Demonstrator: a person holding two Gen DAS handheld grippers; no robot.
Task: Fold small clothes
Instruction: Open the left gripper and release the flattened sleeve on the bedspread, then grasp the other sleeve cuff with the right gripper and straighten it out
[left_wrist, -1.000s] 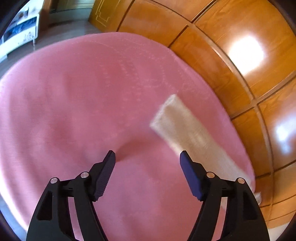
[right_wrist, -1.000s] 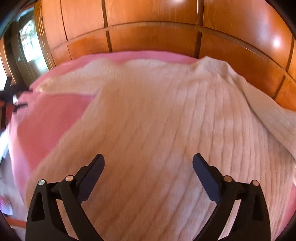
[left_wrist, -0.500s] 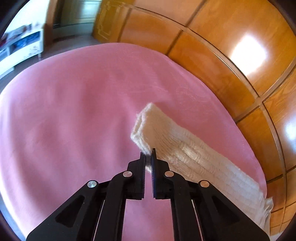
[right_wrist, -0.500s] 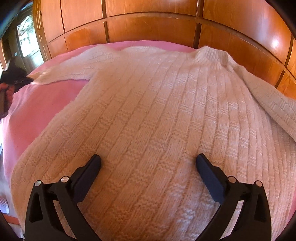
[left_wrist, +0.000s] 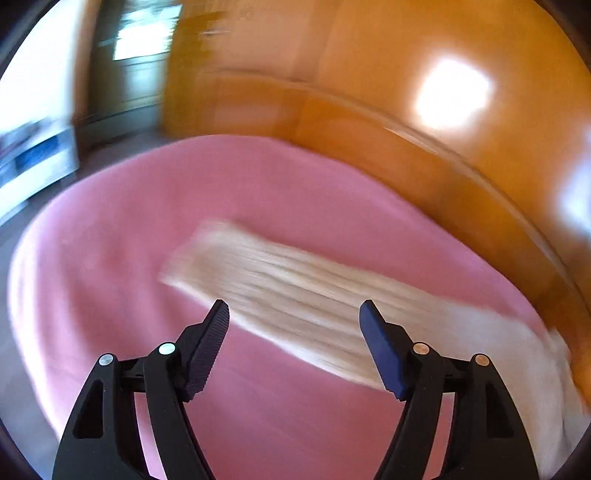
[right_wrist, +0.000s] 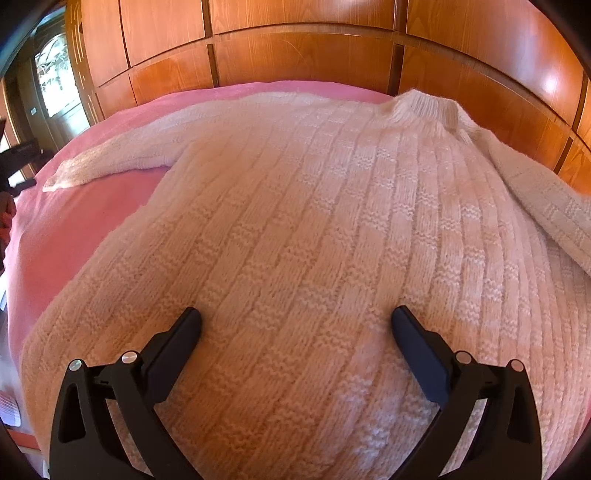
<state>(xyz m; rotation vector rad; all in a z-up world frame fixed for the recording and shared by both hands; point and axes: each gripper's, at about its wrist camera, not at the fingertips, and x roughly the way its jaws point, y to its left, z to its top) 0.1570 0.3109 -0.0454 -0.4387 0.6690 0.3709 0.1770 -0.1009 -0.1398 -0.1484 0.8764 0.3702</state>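
Motion-blurred left view, glare on wood panelling (left_wrist: 450, 96), sharp right view

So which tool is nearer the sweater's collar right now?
Right. The right tool sits open over the sweater body, with the collar straight ahead. The left tool, also open, is out over the sleeve; no collar shows in its blurred view.

Black frames, silver screws, seemingly navy pads (left_wrist: 380, 350)
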